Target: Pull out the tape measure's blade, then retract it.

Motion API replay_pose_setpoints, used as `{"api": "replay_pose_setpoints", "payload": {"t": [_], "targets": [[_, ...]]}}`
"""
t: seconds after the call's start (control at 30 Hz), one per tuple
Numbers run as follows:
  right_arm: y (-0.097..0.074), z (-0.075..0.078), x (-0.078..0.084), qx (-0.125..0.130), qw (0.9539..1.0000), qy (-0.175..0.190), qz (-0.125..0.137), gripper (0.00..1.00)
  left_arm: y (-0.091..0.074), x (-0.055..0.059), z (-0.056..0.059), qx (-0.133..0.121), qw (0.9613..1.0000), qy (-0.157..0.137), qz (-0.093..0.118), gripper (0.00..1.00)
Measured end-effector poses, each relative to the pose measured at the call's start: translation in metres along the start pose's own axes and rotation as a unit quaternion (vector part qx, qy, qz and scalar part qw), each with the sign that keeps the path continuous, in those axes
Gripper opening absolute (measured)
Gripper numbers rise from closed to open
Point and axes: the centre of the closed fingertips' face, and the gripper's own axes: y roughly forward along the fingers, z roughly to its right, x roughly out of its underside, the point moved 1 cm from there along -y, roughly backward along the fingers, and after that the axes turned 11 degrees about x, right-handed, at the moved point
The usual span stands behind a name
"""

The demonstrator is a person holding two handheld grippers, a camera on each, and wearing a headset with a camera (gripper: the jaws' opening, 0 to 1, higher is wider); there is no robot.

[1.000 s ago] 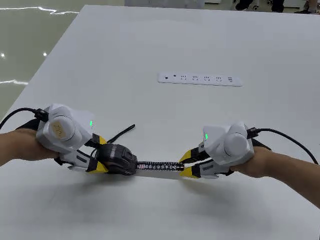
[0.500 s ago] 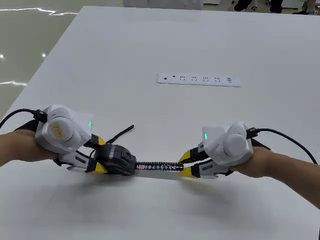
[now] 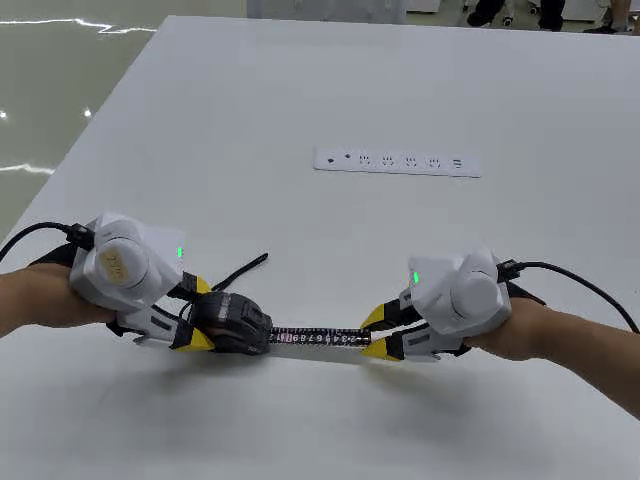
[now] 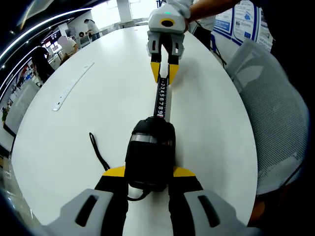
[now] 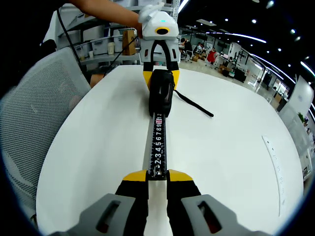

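Observation:
A black tape measure case lies low over the white table, held between the yellow-tipped jaws of my left gripper, which is shut on it. Its black wrist strap trails on the table. The blade, black with white numbers, runs out a short way to the right. My right gripper is shut on the blade's end.
A white power strip lies flat on the table beyond the grippers. A grey mesh chair stands at the table's near edge. Cables trail from both grippers.
The right gripper has drawn slightly further right and nearer, with the blade end in it, so a little more blade shows. The left gripper holds the case still.

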Motion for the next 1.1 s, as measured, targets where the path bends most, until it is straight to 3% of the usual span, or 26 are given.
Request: {"api": "replay_pose_setpoints", "payload": {"t": [1.1], "targets": [[0.0043,0.0024,0.0053,0.000,1.0000,-0.001,-0.002,0.12,0.0001,-0.0017,-0.0001,-0.001,1.0000,-0.001,0.002,0.26]]}}
